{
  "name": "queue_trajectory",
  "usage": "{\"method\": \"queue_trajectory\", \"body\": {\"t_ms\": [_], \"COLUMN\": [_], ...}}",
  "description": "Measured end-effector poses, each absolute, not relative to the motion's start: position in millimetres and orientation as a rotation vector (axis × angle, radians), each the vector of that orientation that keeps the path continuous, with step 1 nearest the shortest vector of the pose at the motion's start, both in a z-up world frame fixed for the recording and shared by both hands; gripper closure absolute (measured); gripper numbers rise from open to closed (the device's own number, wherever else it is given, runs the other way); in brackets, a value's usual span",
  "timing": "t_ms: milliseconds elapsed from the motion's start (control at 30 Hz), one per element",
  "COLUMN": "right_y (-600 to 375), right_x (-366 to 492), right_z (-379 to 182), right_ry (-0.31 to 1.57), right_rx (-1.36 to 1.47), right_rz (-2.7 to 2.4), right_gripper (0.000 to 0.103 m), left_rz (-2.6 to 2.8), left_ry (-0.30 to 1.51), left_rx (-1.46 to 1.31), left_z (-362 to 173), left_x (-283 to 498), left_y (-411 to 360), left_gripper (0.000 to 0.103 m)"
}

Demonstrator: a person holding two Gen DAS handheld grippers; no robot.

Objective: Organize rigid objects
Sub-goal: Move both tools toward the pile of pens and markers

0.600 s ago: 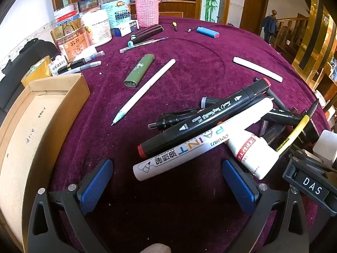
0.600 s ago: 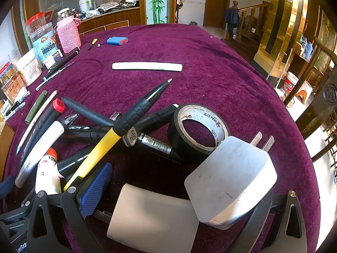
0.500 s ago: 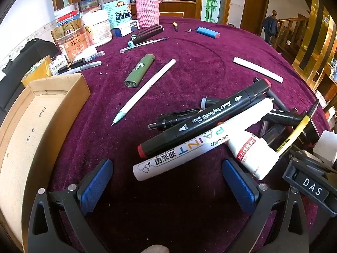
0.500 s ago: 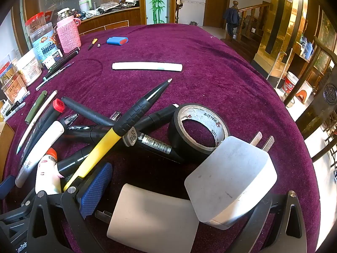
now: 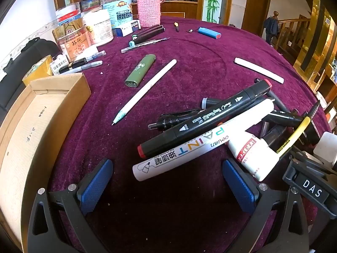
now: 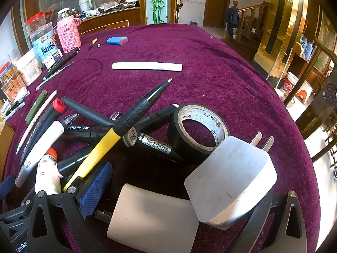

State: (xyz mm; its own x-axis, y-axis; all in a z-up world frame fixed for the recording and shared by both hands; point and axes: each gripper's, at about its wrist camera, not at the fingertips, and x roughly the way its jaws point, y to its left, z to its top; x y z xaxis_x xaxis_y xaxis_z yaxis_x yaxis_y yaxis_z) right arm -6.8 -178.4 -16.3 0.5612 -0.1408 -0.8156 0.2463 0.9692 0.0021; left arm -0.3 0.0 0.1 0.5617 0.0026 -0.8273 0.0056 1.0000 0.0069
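A pile of pens and markers lies on the purple cloth. In the left wrist view a white paint marker (image 5: 202,145), a black art marker (image 5: 206,120) and a white glue tube (image 5: 252,156) lie just ahead of my open, empty left gripper (image 5: 166,181). In the right wrist view my right gripper (image 6: 183,191) is open; two white plug adapters (image 6: 229,179) (image 6: 153,217) lie between its jaws, not gripped. A yellow-black pen (image 6: 126,126) and a black tape roll (image 6: 198,130) lie just beyond.
A cardboard box (image 5: 31,126) stands at the left. A green lighter (image 5: 140,70), a white pen (image 5: 145,90), a white stick (image 5: 259,69), a blue battery (image 5: 209,32) and jars (image 5: 94,25) sit farther back. The table edge curves at right.
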Motion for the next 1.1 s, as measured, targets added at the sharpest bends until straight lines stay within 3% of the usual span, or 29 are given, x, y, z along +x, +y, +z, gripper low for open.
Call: {"method": "queue_trajectory", "body": {"t_ms": [633,733,933,1100], "right_y": [-180.0,-180.5,-173.4,-187.9], "right_x": [-22.0,-57.5,-142.0,-63.5], "right_z": [-8.6,14.4,83.3,99.6], "right_ry": [1.054,0.949,0.388,0.453], "right_rx": [0.111,0.136,0.034,0.057], "right_rz": [-0.163,-0.144,-0.236,-0.242], "right_gripper": [0.001,0.001,0.001,0.001], "left_rz": [-0.130,-0.129,-0.100,-0.165], "left_ry": [1.016,1.015,1.018,1.034], "left_rx": [0.067,0.070,0.057,0.004], "left_z": [4.3,4.1,5.0,10.2], "left_x": [-25.2,-25.5,-24.0,-26.1], "left_y": [11.3,10.5,10.5,23.2], "left_gripper": [0.000,0.000,0.000,0.004]}}
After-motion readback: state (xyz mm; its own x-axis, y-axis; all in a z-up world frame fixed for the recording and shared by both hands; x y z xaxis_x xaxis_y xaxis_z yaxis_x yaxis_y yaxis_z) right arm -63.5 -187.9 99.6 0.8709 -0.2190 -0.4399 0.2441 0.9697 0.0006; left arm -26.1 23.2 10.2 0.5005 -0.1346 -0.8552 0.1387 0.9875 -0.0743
